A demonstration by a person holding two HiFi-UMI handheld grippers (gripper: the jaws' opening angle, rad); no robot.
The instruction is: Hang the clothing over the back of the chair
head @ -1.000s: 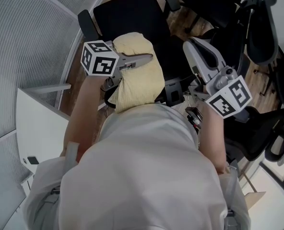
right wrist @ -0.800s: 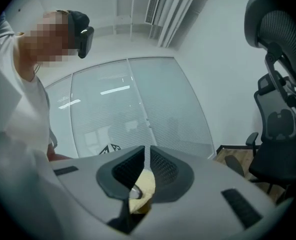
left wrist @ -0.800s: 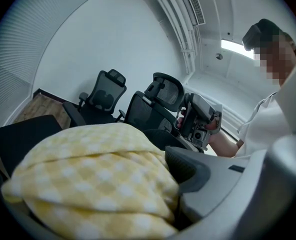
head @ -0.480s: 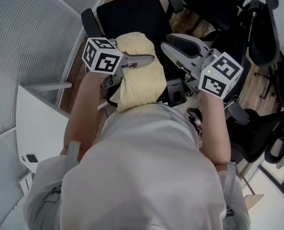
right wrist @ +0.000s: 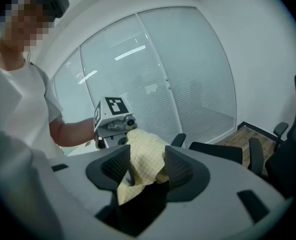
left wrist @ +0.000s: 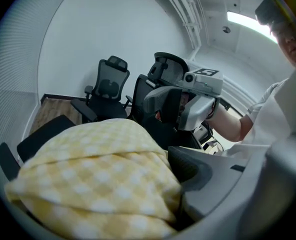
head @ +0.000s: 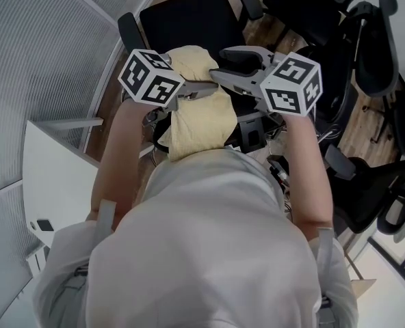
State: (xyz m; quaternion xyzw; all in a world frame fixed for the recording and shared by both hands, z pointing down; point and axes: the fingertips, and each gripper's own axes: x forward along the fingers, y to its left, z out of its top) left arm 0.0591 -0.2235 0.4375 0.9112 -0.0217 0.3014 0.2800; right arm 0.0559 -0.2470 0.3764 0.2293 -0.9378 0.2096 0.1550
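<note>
Swinging in from the right, the right gripper (head: 221,65) now sits just beside the yellow checked clothing (head: 196,115), which the head view shows bunched over the back of the black chair (head: 189,19). Left gripper (head: 201,87) view: soft folds fill its opening jaws, pressed against one pad. Right gripper view: jaws spreading wide, a cloth corner between them, not clamped.

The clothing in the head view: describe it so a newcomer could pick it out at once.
Find the black office chair at top centre of the head view. At its near edge, just ahead of the person's white shirt, sits a bunched yellow checked garment. It is the only yellow, soft, patterned thing among the other black chairs.
</note>
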